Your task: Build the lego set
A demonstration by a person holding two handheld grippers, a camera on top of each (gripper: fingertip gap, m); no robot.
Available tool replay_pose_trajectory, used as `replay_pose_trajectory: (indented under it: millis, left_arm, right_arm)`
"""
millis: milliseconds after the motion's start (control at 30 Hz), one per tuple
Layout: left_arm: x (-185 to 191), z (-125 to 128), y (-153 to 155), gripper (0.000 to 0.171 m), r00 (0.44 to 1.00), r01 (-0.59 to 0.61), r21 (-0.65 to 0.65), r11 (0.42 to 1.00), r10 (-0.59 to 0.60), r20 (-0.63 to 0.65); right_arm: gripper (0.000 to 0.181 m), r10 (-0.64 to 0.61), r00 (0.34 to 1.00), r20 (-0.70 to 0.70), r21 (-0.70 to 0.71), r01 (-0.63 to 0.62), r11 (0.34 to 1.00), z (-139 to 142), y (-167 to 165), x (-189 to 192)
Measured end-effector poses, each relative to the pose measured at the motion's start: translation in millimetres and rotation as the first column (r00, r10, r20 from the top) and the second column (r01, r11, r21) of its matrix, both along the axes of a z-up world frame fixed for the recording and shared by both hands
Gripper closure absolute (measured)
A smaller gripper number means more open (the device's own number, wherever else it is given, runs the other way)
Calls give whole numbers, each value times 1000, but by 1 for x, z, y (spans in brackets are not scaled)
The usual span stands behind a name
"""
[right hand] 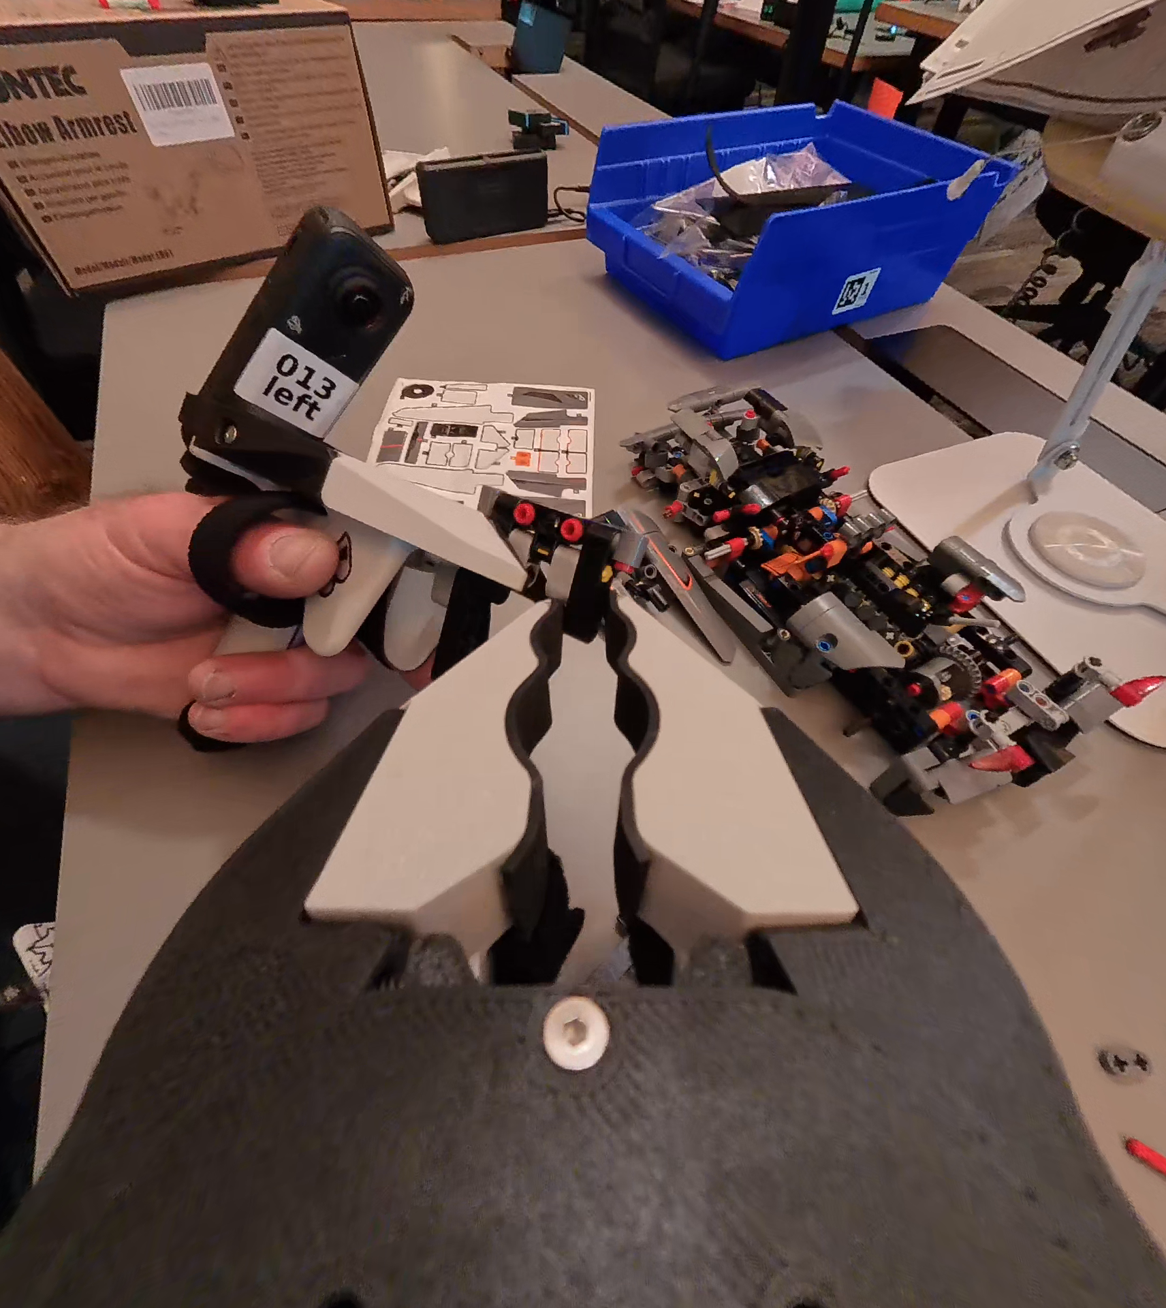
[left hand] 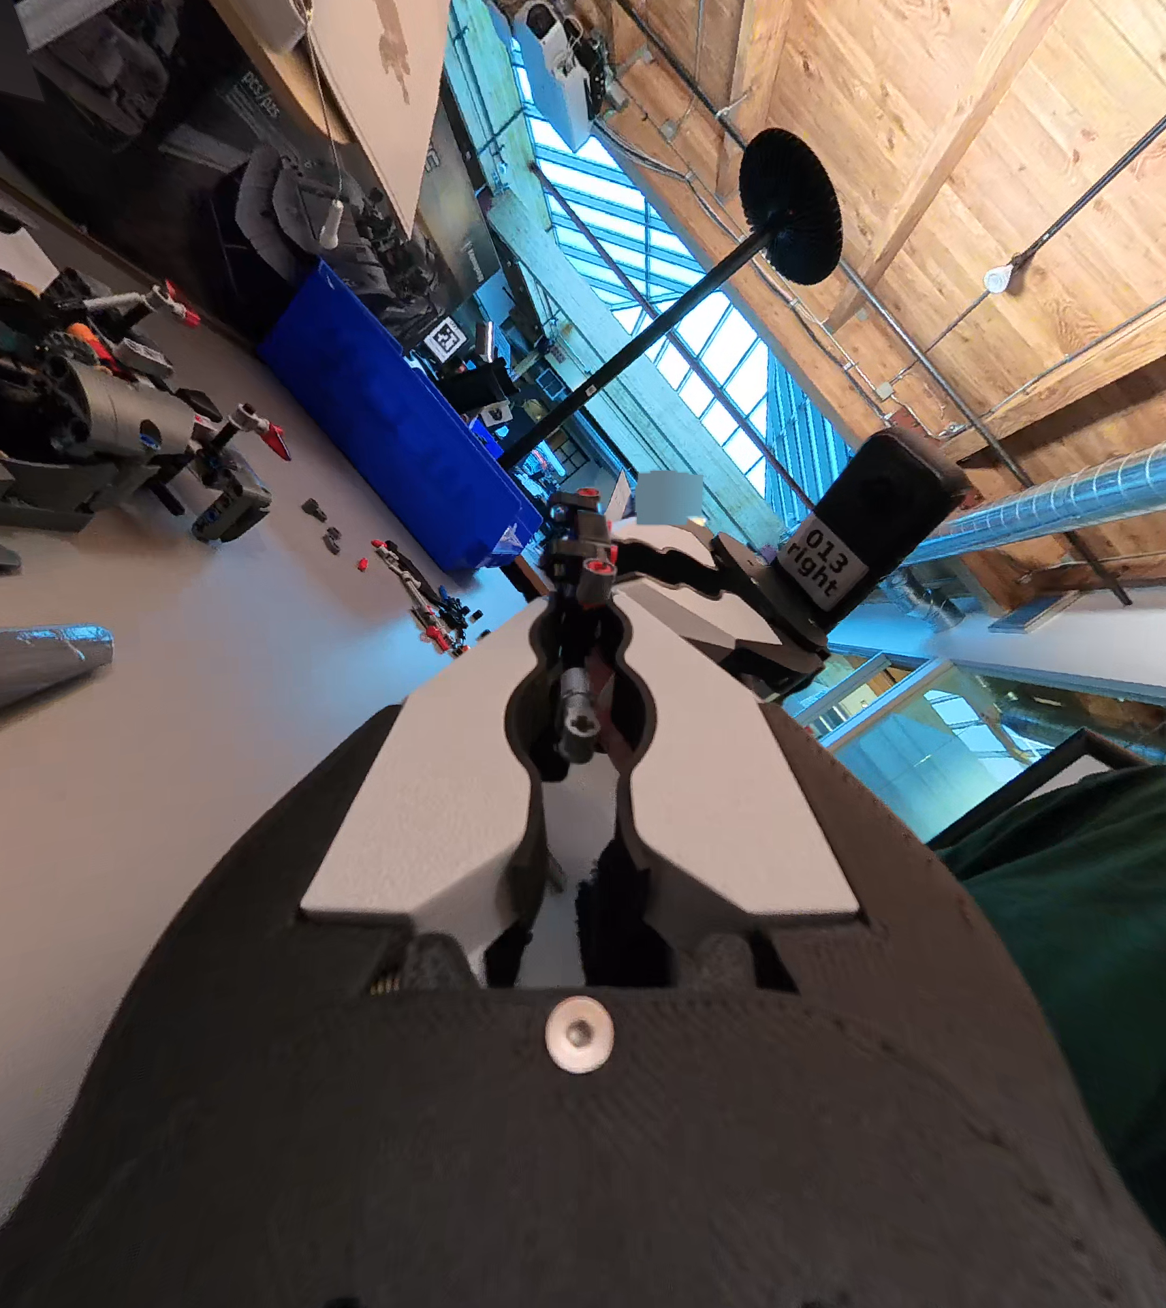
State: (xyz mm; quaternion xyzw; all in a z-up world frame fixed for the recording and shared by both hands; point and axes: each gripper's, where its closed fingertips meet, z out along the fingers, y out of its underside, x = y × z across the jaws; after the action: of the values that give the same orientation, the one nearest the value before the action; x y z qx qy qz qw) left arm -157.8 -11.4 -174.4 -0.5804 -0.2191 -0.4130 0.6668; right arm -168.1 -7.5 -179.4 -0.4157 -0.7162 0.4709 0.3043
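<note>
While both tongs pinch the small sub-assembly (right hand: 566, 545), left gripper (left hand: 580, 637) and right gripper (right hand: 584, 623) clamped on it, I'd hold its stiff beams; pins pop off easily.

On the grey surface (right hand: 637, 333) we see the lego car (right hand: 849, 587) at three o'clock; blue bin (right hand: 799, 283) at one; sticker sheet (right hand: 488, 439) at twelve.
</note>
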Motion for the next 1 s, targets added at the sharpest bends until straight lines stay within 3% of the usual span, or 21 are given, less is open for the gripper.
replay_pose_trajectory:
  millis: [233,333,533,767,1000]
  left_arm:
    - [0,10,-3,167,997,9,30,1000,-7,-71]
    - [0,12,-2,167,998,19,25,1000,-17,-66]
    - [6,14,2,167,997,63,44,997,-61,-38]
    - [4,17,1,158,997,70,54,996,-69,-21]
    - [11,13,1,159,988,135,-13,991,-136,-74]
  right_arm:
    - [170,59,998,-9,-161,-59,985,13,-4,3]
    - [155,104,994,36,-289,-89,953,13,-4,5]
    - [172,122,992,28,-308,-108,945,13,-4,7]
    - [173,224,972,76,-454,-166,875,13,2,12]
    - [173,309,940,144,-455,-214,864,11,3,15]
